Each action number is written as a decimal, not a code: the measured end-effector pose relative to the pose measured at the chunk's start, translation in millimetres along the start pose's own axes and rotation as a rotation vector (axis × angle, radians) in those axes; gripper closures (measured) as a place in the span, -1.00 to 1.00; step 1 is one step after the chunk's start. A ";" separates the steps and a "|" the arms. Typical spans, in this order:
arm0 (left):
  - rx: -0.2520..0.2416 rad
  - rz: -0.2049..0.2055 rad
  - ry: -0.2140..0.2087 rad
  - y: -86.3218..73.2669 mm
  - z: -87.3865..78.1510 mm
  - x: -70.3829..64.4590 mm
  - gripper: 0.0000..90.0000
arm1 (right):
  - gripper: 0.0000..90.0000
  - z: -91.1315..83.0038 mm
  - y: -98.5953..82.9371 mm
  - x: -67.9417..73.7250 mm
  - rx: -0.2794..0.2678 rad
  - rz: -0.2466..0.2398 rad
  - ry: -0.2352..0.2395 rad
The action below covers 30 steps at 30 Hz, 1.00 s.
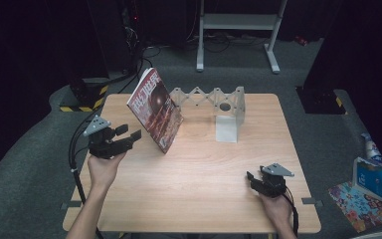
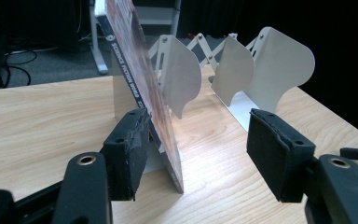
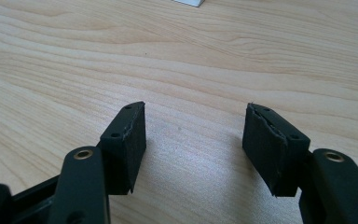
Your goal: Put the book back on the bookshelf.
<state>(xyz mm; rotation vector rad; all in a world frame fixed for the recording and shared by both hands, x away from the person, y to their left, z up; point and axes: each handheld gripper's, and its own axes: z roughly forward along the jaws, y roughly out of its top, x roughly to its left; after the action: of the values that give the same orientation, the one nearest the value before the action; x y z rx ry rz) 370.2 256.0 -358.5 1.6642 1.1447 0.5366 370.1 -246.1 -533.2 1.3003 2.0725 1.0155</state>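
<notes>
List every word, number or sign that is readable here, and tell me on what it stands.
"SCIENCE FICTION": white letters along the spine of the red glossy magazine; the spine text after them is too blurred to read.
Large pale title on the magazine's cover, high view: too blurred to read.
Blue box on the floor: print too small.

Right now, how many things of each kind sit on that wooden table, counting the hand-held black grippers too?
Red-covered magazine, leaning: 1
White metal folding book rack: 1
Black two-jaw grippers, left gripper and right gripper: 2
Total: 4
</notes>
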 end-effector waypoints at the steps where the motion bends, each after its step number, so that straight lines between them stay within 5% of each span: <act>1: -0.002 -0.002 -0.002 -0.4 0.0 -0.1 -0.13 | -0.12 0.0 0.0 0.0 0.000 0.000 0.000; 30: -0.012 -0.053 -0.043 -27.2 1.3 -0.7 -0.15 | -0.12 0.0 0.0 0.1 0.000 0.000 0.000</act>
<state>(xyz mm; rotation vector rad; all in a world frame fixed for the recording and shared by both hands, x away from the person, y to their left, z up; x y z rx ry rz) 359.2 256.1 -383.4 1.6231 1.1489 0.4707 370.1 -246.0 -533.2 1.3001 2.0720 1.0155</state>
